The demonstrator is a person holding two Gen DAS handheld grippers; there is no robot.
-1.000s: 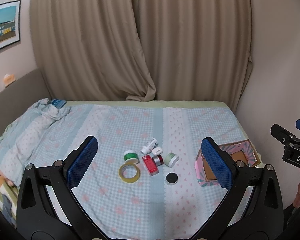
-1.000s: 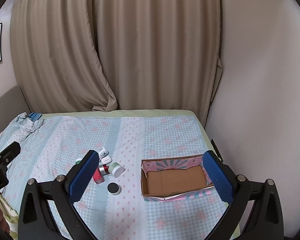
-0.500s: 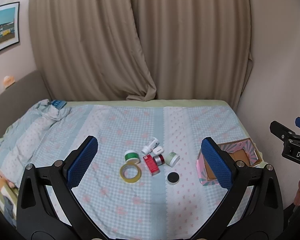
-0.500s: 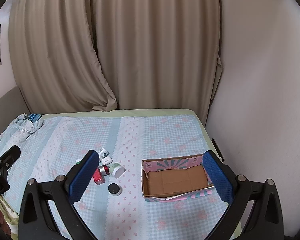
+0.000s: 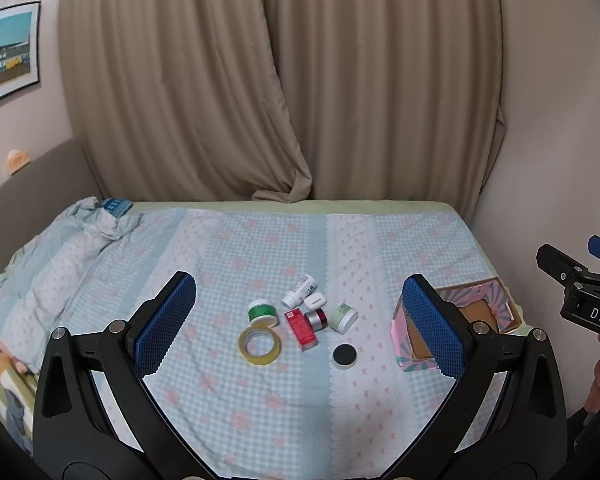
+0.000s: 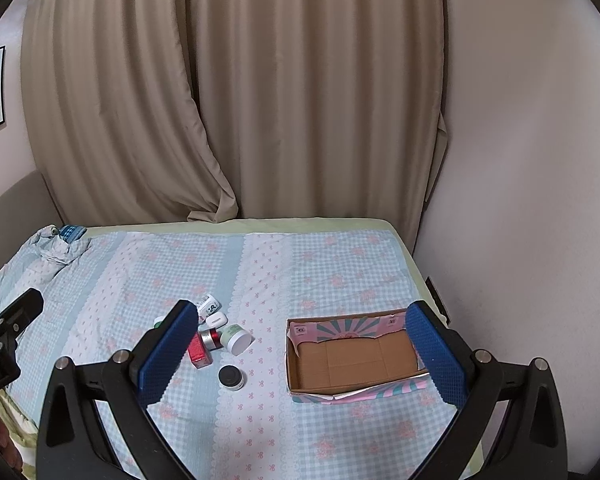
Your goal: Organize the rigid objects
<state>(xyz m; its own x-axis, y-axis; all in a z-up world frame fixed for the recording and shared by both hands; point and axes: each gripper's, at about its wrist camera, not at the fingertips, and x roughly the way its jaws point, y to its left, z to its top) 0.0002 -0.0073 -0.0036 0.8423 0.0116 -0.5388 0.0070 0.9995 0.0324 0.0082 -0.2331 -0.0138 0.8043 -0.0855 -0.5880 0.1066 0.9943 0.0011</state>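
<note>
Almost nothing has moved. The left gripper (image 5: pixel 300 320) and right gripper (image 6: pixel 300 348) stay wide apart and empty above the bed (image 5: pixel 228 392). The little things (image 5: pixel 300 320) still wait beside the empty box (image 6: pixel 356 360).

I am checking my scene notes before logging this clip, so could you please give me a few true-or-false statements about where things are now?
1. The cardboard box holds several jars. False: nothing lies in it.
2. The tape roll lies flat on the bedspread. True.
3. The left gripper is clamped on the red box. False: its jaws are wide open, holding nothing.
4. The black-lidded jar sits apart from the cluster, nearest the camera. True.
5. The right gripper is open. True.
</note>
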